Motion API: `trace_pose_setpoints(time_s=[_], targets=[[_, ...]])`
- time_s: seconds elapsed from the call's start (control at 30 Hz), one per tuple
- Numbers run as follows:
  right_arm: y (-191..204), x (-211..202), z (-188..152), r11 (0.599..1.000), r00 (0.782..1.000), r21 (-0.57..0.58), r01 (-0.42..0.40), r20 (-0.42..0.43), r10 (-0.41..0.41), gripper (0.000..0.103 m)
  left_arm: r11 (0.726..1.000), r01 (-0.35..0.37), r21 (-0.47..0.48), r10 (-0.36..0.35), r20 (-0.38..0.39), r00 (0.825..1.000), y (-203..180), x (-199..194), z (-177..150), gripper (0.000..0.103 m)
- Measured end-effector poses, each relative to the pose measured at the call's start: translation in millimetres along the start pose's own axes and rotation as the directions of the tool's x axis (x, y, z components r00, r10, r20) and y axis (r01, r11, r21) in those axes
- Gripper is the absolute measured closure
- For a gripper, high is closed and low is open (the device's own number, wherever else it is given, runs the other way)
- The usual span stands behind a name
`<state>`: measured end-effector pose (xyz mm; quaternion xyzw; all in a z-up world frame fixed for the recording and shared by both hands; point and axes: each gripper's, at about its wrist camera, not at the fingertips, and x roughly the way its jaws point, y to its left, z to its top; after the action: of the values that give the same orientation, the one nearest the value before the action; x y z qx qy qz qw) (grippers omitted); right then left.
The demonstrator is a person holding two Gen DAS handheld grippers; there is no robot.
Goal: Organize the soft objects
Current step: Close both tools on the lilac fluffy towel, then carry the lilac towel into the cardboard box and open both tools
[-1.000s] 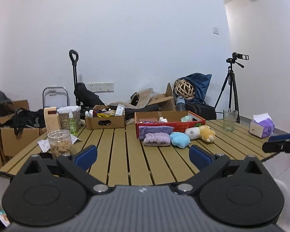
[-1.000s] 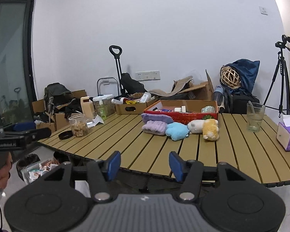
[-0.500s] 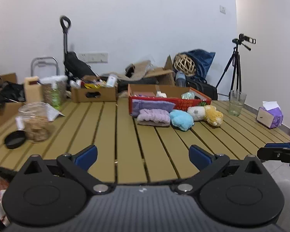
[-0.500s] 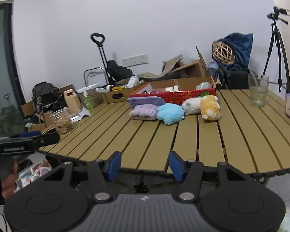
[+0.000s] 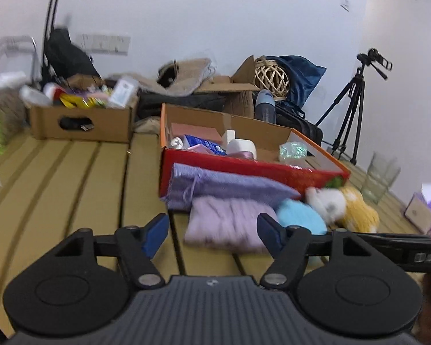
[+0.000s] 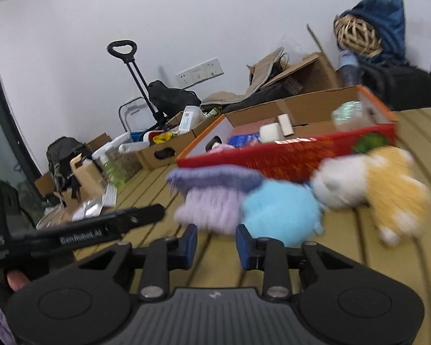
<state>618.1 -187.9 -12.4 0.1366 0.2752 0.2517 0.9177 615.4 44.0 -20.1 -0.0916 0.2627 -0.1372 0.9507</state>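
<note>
On the slatted table [image 5: 71, 178], right in front of the red box [image 5: 244, 169]: purple cloth [image 5: 224, 185], lilac bundle [image 5: 227, 224], blue plush [image 6: 281, 211], yellow-white toy [image 6: 388, 184], all untouched. Left gripper [image 5: 212, 230] spread wide, right gripper [image 6: 217, 244] half open, both empty. Basically nothing sorted yet, looks like.

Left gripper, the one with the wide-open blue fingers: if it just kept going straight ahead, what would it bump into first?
Most likely the pale pink ribbed knit bundle on the slatted wooden table, lying just ahead of the left gripper, slightly right of centre. Blur makes depth uncertain.
</note>
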Motion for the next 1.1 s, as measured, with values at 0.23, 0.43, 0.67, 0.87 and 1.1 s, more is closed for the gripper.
trace_pose_setpoints(time_s=[0.23,0.43,0.67,0.87,1.1], targets=[[-17,75,8,0.998,0.998,0.062,0.02,-0.056,-0.017,0.071,0.971,0.086,-0.222,-0.114,-0.117,0.987,41,45,-5,0.065],[-20,83,9,0.997,0.999,0.079,0.008,-0.045,-0.005,0.069,0.972,0.117,-0.202,-0.138,-0.095,0.986,38,39,-6,0.085],[11,41,2,0.999,1.0,-0.033,-0.005,0.026,0.006,0.084,0.978,0.116,-0.172,-0.117,-0.001,0.993,6,-22,-1,0.088],[47,-49,-28,0.994,0.995,-0.102,-0.046,0.087,0.055,0.085,0.972,0.115,-0.207,-0.113,0.019,0.993,-32,-111,-34,0.088],[40,-143,-64,0.998,0.991,-0.063,-0.024,0.13,0.032,0.085,0.977,0.169,-0.129,-0.168,0.02,0.986,-95,-151,-57,0.088]])
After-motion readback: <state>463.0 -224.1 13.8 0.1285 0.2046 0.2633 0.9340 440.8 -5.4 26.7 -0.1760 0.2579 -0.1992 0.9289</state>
